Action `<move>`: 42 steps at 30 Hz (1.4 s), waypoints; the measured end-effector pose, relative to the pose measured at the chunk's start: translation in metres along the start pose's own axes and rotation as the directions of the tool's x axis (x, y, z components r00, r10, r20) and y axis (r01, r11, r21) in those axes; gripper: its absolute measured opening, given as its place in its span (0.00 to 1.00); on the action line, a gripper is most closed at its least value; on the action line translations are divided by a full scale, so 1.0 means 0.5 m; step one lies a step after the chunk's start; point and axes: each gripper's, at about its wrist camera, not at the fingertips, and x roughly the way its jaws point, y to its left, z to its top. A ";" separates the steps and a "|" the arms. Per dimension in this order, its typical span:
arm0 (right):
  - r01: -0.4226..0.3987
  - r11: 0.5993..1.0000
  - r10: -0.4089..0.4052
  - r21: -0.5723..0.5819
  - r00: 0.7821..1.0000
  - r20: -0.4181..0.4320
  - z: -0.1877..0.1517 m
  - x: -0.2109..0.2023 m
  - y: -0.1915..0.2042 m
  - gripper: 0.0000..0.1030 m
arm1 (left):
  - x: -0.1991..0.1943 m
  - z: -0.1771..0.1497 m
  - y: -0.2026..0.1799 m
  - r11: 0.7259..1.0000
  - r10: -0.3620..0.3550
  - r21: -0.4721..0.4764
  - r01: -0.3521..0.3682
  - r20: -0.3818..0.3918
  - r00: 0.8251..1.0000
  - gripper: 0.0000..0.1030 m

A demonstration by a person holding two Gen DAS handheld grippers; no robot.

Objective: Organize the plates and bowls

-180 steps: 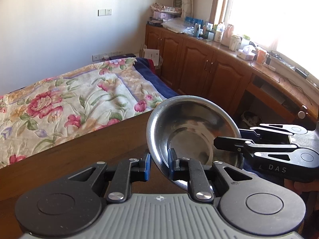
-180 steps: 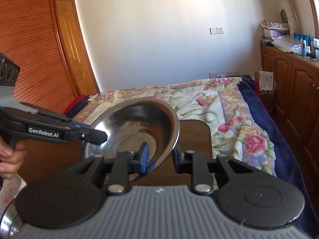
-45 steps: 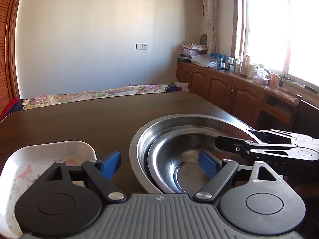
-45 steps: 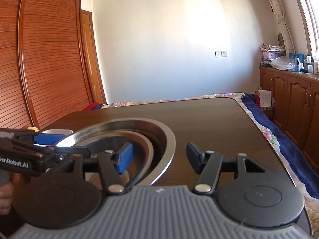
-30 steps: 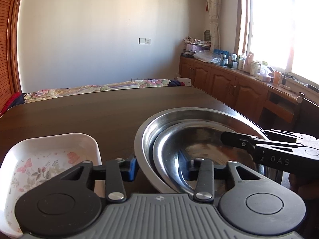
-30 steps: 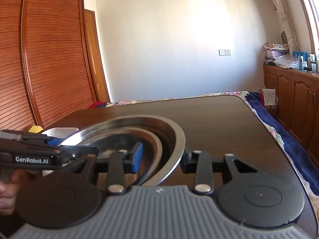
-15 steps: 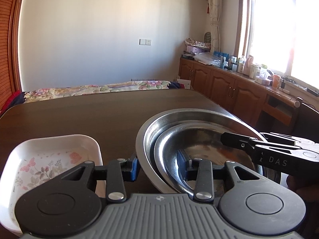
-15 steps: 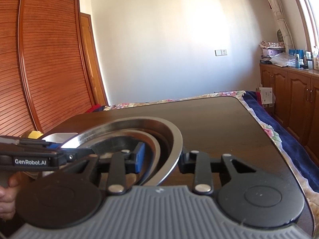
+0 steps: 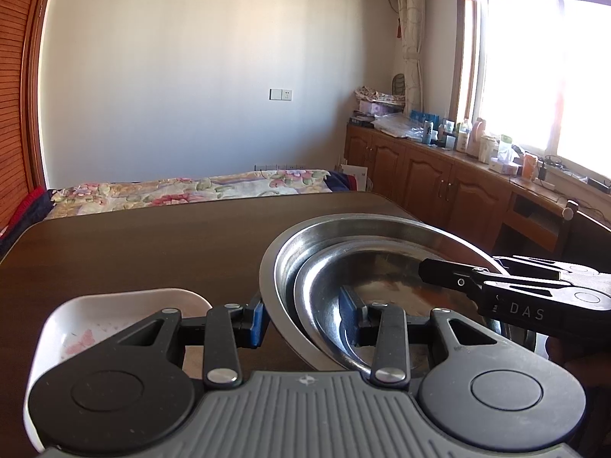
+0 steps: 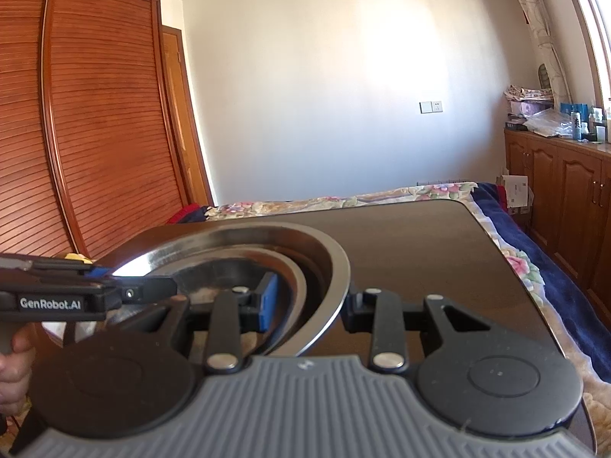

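Note:
Two steel bowls are nested on the dark wooden table point(image 9: 152, 252): a smaller bowl point(image 9: 382, 278) inside a larger bowl point(image 9: 366, 229). My left gripper point(image 9: 301, 320) is shut on the near rims of both bowls, one finger outside, one inside. My right gripper point(image 10: 309, 301) is shut on the stack's opposite rim point(image 10: 328, 263); the inner bowl point(image 10: 236, 271) shows there too. The stack appears lifted a little and tilted. A white floral dish point(image 9: 95, 320) sits left of the bowls.
A bed with a floral quilt point(image 9: 191, 187) lies beyond the table's far edge. Wooden cabinets point(image 9: 439, 179) with clutter line the right wall under a bright window. A wooden wardrobe point(image 10: 76, 133) stands at the left. The table's right edge point(image 10: 508, 267) is close.
Both grippers opened after setting the smaller bowl into the larger one, then closed on the stack's rims. The view has since risen slightly with the stack.

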 end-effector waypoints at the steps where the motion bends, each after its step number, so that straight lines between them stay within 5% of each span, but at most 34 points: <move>1: -0.002 1.000 0.002 -0.004 1.000 0.000 0.002 0.001 0.004 0.35 | -0.002 0.002 0.004 1.000 0.002 -0.001 -0.002 0.001 1.000 0.40; 42: -0.236 0.968 0.229 -0.083 0.970 -0.083 0.041 0.115 0.216 0.35 | -0.120 0.008 0.225 0.969 0.221 -0.121 -0.216 0.029 0.975 0.40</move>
